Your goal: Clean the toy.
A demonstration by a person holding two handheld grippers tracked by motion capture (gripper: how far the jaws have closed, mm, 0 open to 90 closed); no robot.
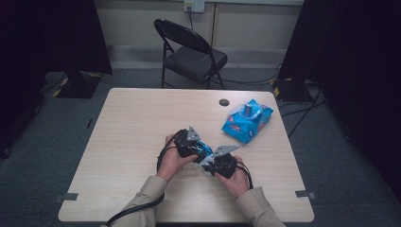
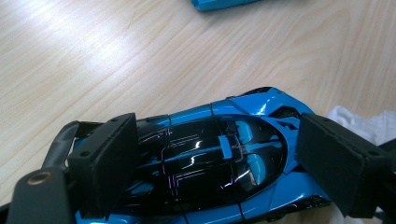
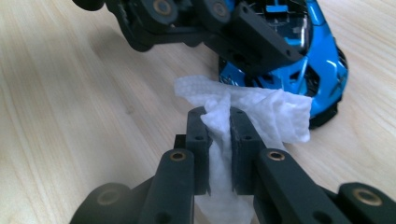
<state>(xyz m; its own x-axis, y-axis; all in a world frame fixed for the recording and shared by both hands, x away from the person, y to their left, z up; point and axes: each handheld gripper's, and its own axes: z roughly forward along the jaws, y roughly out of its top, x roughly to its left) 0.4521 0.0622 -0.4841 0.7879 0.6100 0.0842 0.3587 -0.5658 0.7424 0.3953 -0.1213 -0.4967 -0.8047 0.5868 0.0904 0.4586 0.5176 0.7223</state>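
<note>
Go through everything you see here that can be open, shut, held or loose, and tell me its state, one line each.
Left gripper: shut on the blue toy car, jaws wide.
Right gripper: shut on a crumpled white wipe.
Blue toy car: upright on the table.
Wipe pack: lid flipped open.
Folding chair: unfolded.

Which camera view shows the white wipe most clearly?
The right gripper view: the wipe is close, pinched between the right gripper jaws. The left gripper view shows only a white edge beside the car. The high view shows a tiny pale patch.
</note>
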